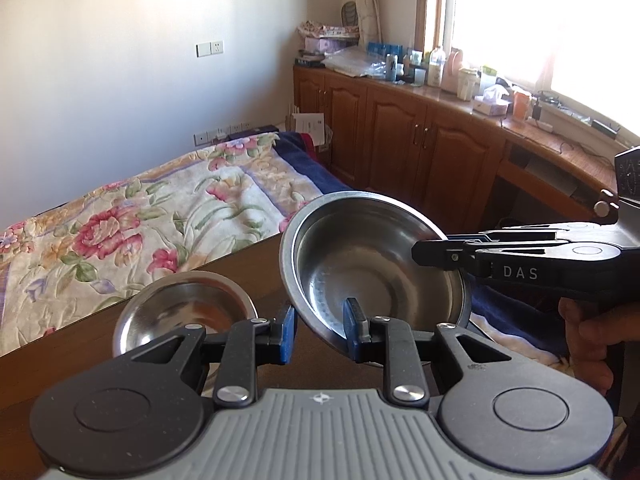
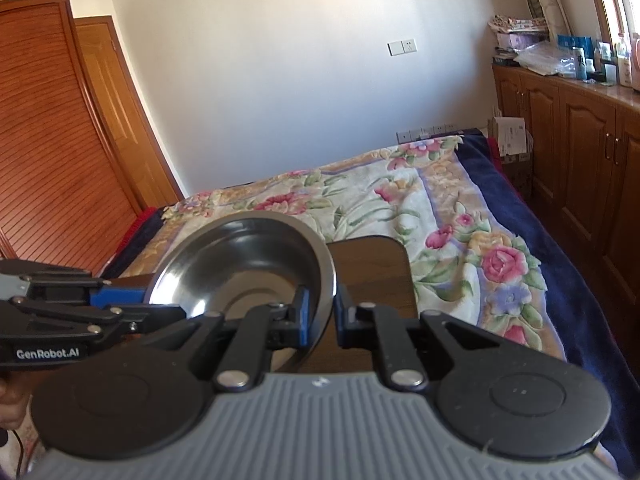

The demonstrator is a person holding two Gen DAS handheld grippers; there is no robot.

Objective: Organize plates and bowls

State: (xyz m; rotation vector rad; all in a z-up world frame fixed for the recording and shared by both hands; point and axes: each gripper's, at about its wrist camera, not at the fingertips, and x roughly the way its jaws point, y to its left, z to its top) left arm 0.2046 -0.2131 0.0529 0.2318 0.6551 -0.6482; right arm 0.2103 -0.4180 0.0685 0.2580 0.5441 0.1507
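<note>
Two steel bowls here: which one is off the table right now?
The larger bowl, tilted, with the right gripper on its rim. The small bowl sits flat on the table, left of it.

Right gripper (image 1: 424, 256) clamps the tilted large bowl's (image 1: 372, 264) rim above the table (image 1: 80, 360).

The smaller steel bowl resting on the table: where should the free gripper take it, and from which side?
Grip the smaller steel bowl by its thin rim at the near edge, one finger inside and one outside. It sits upright and open on the table, its wall too wide to span. The left gripper straddles the large bowl's rim.
</note>
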